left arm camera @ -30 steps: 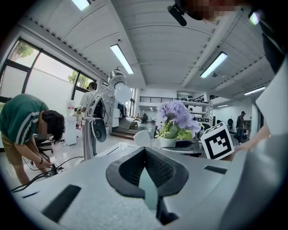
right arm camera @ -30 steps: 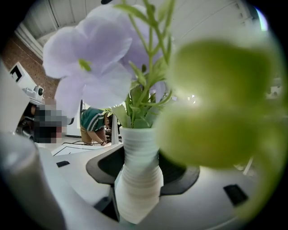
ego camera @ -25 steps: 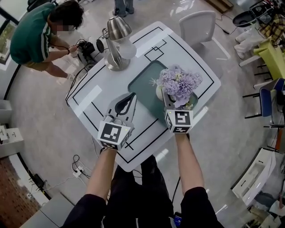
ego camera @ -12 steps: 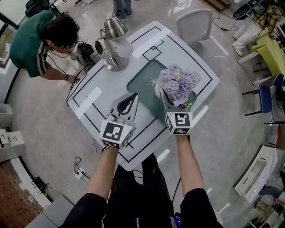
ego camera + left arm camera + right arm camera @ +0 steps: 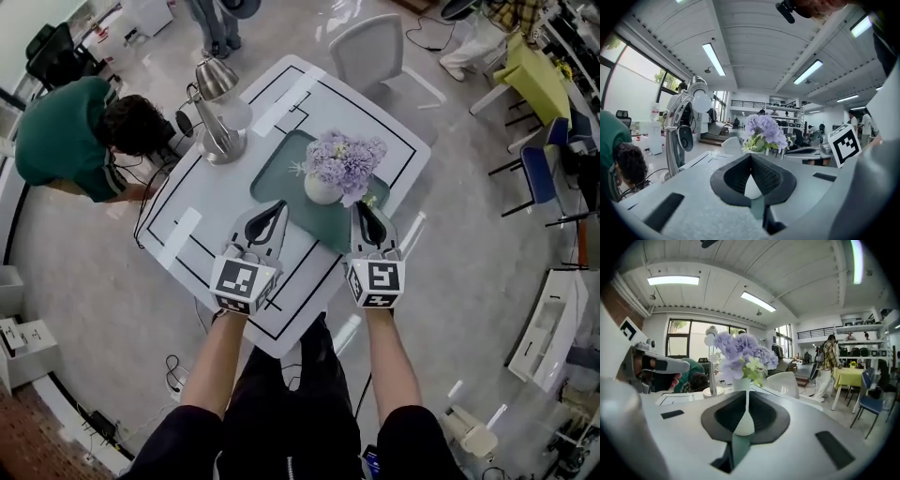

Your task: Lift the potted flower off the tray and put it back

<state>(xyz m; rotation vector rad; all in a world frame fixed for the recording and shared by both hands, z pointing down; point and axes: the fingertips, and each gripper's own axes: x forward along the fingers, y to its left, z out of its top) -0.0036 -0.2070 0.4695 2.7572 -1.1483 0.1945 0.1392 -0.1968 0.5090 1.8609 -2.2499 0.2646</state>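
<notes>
**While the potted flower (image 5: 339,167) stands on the tray (image 5: 275,171), both grippers are empty**

My right gripper (image 5: 367,208) has just been closing, with nothing between its jaws; my left gripper (image 5: 273,209) is pressed together too. I judge the put-back done; a new lift needs opened jaws first.

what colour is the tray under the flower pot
The tray is a muted teal green; it shows best in the head view.
</notes>
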